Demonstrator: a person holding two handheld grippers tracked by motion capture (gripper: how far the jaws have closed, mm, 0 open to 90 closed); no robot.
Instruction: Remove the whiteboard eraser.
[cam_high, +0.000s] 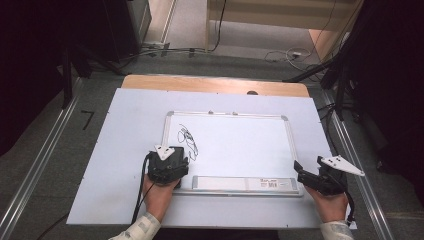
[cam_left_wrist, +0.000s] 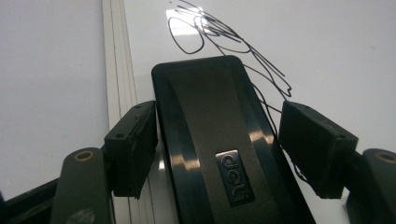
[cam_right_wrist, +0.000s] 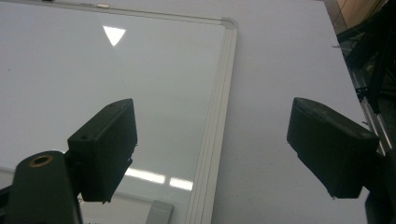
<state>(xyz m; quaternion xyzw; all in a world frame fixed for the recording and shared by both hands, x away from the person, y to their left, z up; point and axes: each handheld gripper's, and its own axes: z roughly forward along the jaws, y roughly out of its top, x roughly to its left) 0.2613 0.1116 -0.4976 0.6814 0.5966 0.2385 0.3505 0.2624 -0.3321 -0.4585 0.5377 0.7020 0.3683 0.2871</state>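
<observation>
1. A black, glossy, oblong plastic eraser (cam_left_wrist: 219, 140) with a grey centre strip and an embossed badge is seen lying flat at the lower left corner of a white, silver-framed whiteboard (cam_high: 287, 131), just below a black marker scribble (cam_high: 188, 140) on its surface.

2. The left gripper (cam_left_wrist: 219, 151) is set astride the eraser: the left pad is touching its long side, while a slight gap seems to be left at the right pad. The jaws are therefore judged as closing in on the eraser but not yet clamped, so it is not counted as grasped.

3. The long sides are taken between the pads, presumably so that the eraser's flat face can be dragged squarely over the ink.

4. The right gripper (cam_high: 313, 172) is held at the board's lower right corner, its jaws spread wide with nothing between them. In the right gripper view, its jaws are seen straddling the board's frame edge, probably so that the board can be steadied if needed.

5. A long silver tray (cam_high: 245, 184) is fixed along the board's near edge, between the two grippers.

6. The board is laid on a pale sheet (cam_high: 100, 165) over a wooden table (cam_high: 200, 82).
</observation>
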